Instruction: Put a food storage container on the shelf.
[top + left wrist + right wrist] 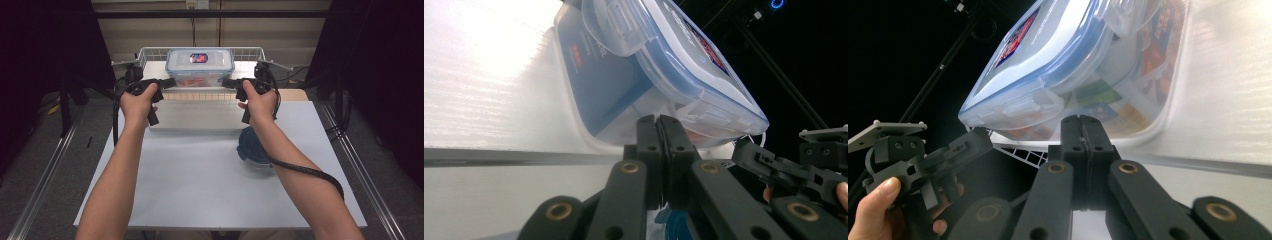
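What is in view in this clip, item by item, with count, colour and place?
Lidded box: one, clear with a blue-edged lid and a red and blue label, in the basket at the far side of the table.
Wire basket: one, white, far edge of the table, around the box.
Tray: one, pale grey, in front of the basket.
Round lid: one, dark blue, on the table under the right forearm.
Table: one, white top.
Left tongs: black, jaws together, at the basket's front left.
Right tongs: black, jaws together, at the basket's front right.
Hands: two, one gripping each tongs.
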`<act>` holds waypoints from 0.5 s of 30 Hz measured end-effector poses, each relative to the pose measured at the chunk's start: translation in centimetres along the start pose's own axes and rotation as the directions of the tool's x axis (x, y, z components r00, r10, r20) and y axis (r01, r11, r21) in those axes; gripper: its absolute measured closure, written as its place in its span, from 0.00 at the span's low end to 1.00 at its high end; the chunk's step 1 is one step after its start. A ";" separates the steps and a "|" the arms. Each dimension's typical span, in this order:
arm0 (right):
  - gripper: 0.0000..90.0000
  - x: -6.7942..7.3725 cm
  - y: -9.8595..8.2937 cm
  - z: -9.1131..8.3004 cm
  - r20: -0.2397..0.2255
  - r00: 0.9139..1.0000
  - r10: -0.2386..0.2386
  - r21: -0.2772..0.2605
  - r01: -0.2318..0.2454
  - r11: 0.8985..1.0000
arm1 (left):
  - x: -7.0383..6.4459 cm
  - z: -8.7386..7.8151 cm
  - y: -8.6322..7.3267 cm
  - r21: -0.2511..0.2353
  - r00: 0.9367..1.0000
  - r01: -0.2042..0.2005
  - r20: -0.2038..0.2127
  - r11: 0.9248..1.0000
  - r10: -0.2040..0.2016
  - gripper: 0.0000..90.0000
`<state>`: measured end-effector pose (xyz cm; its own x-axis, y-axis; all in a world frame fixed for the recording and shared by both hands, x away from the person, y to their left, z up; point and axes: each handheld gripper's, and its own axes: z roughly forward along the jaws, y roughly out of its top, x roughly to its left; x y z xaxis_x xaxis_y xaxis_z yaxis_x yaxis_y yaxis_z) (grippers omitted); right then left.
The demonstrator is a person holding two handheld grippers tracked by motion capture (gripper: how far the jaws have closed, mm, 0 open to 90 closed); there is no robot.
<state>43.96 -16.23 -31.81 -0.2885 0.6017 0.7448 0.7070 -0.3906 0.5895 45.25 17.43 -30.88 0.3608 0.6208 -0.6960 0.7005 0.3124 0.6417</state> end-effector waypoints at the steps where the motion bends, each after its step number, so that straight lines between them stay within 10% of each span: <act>1: 0.98 0.0 -0.1 0.0 -0.003 1.000 0.002 0.001 -0.002 1.000 | 0.0 -0.1 0.0 0.000 1.000 -0.004 0.005 1.000 0.004 0.94; 15: 0.83 -0.4 -0.9 -1.5 -0.015 1.000 0.007 -0.013 -0.007 1.000 | -0.3 0.1 -0.2 0.002 1.000 -0.018 -0.008 1.000 0.018 0.88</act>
<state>42.42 -17.16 -32.18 -0.2931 0.5889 0.7532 0.7009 -0.4035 0.5882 45.09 17.14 -30.81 0.3682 0.6324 -0.6816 0.6949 0.2998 0.6536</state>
